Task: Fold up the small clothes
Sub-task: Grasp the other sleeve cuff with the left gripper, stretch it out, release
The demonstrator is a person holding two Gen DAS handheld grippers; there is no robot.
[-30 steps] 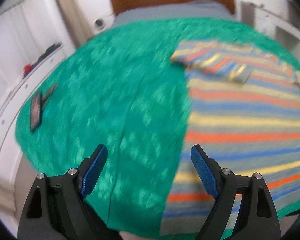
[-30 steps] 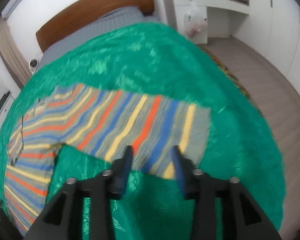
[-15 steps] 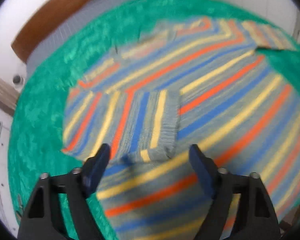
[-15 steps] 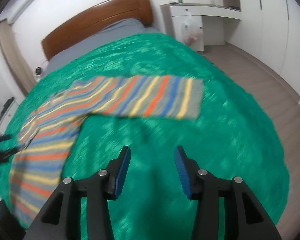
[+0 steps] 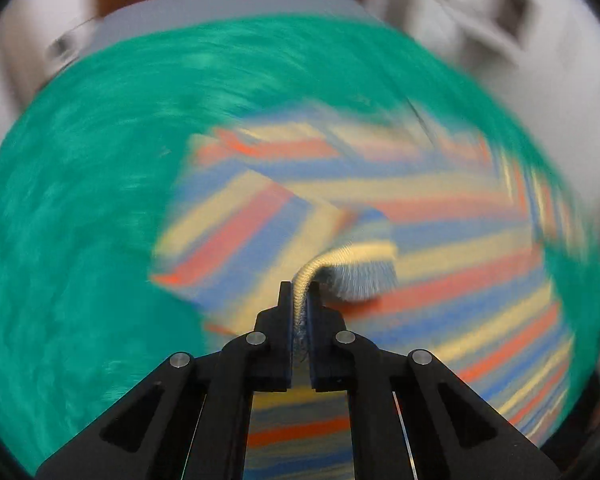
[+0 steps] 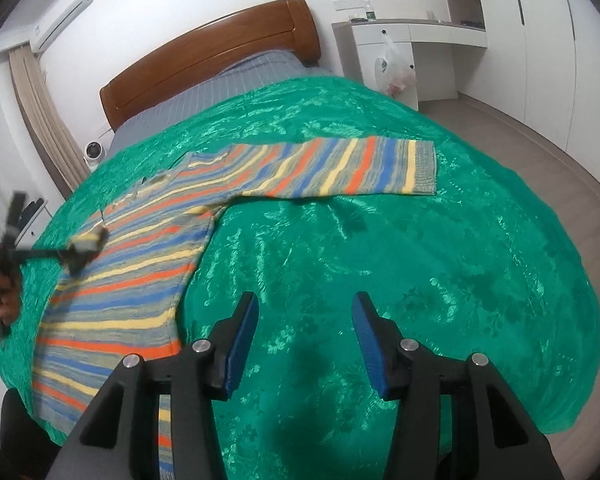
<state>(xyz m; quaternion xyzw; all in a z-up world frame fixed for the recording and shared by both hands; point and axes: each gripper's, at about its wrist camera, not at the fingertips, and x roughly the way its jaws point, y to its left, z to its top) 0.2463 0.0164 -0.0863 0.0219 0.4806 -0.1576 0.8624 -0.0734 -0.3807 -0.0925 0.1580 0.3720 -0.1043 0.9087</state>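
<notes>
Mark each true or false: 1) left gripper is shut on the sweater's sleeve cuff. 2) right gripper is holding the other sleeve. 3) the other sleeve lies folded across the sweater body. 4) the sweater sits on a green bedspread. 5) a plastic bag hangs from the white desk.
1) True. The left gripper pinches the ribbed cuff of the striped knitted sweater.
2) False. The right gripper is open over bare cover, holding nothing.
3) False. The far sleeve lies stretched out flat, away from the body.
4) True. It lies on the shiny green bedspread.
5) True. A pale plastic bag hangs at the white desk.
</notes>
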